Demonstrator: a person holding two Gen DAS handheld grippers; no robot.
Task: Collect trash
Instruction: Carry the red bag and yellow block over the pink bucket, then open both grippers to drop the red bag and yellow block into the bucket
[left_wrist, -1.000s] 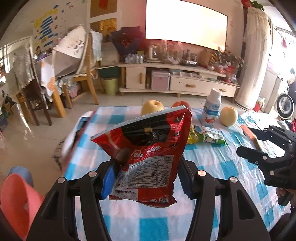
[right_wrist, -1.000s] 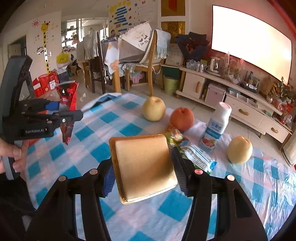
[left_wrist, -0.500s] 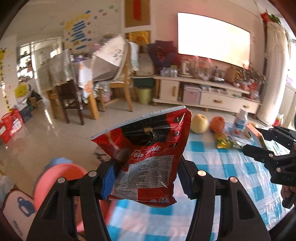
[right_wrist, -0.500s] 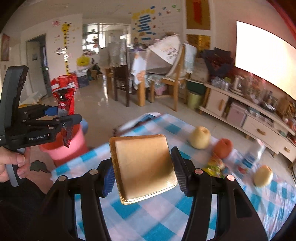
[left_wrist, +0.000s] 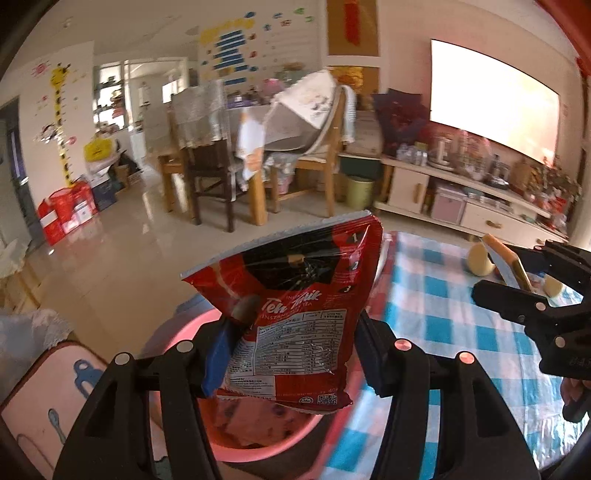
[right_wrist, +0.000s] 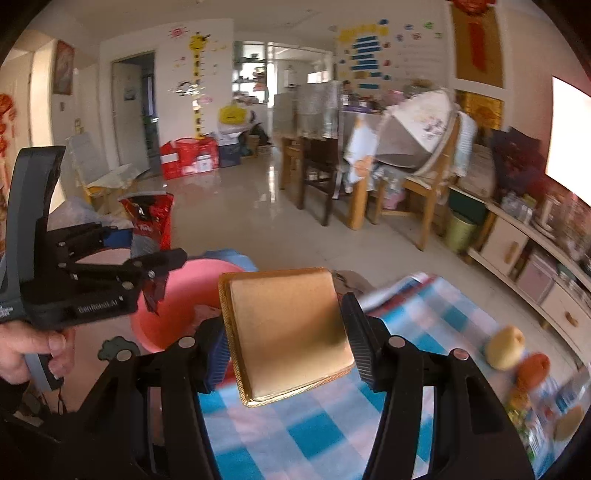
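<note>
The left gripper (left_wrist: 291, 354), jaws clamped on the red packet (left_wrist: 291, 314), hangs right over the pink basin (left_wrist: 258, 439) off the counter's (left_wrist: 443, 295) edge, nearer it than the right gripper (right_wrist: 286, 350), gripping the gold box (right_wrist: 288, 332) above that edge.

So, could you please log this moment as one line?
left gripper: red foil packet | right gripper: gold square box | pink plastic bin: below
</note>
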